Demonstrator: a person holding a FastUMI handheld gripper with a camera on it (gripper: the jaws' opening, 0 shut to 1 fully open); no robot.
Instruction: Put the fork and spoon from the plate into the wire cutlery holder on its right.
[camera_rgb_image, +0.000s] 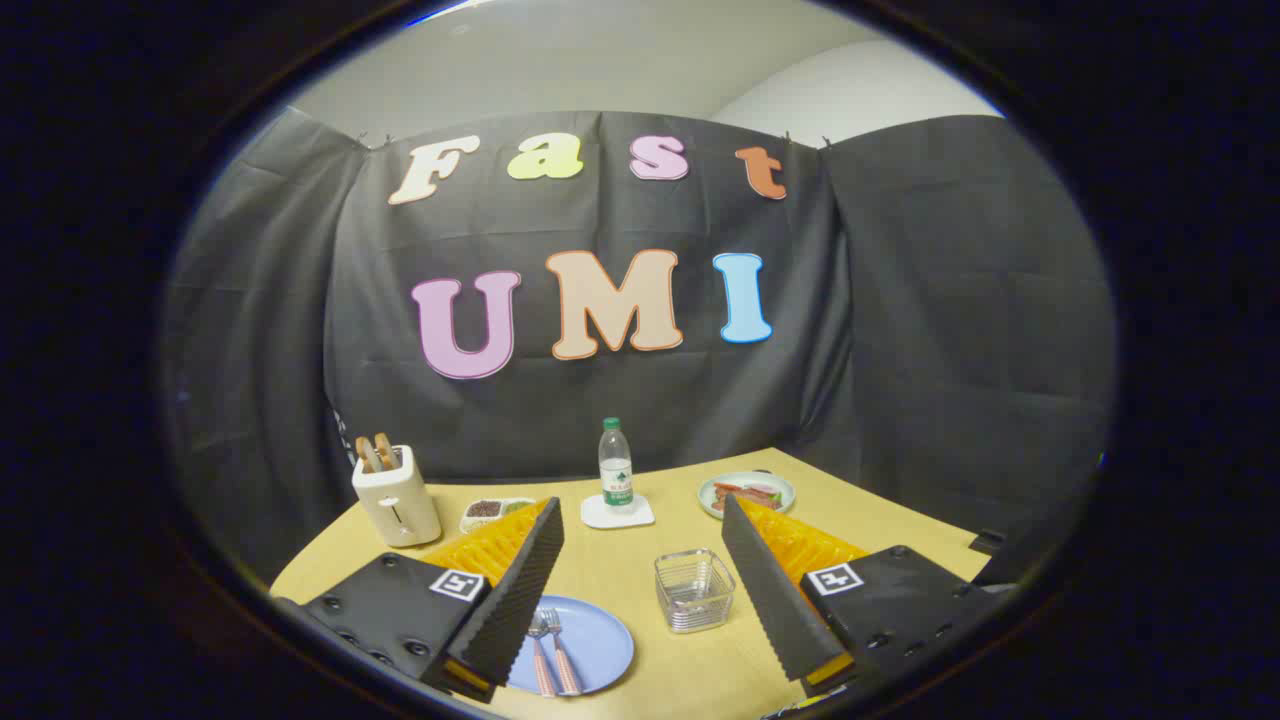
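Wooden table (640, 560), pale yellow top, set against the black cloth wall of the booth. Gripper (640, 525): fingers spread wide apart, released, grasping nothing, raised above the near part of the table. Plate (600, 650), blue, round, on the near left of the table, just beside the left finger, which covers its left edge. Fork (560, 650) and spoon (540, 650): both lying on the plate, side by side, handles toward the near edge, heads toward the far side; the spoon is to the left of the fork and close beside it; whether they touch cannot be told. Wire cutlery holder (694, 590): square, open-topped basket, standing upright on the table just to the right of the plate, between the two fingers, with nothing seen inside. Coaster (617, 512), white, square, at the middle far side of the table; a water bottle (615, 462) with a green cap stands upright on it. Toaster (396, 495), cream, at the far left, with two slices of bread (375, 452) standing up out of its slots. Small dish (490, 512) just right of the toaster, holding dark food, partly hidden by the left finger. Second plate (748, 492), pale, at the far right, holding reddish food, beyond the tip of the right finger.
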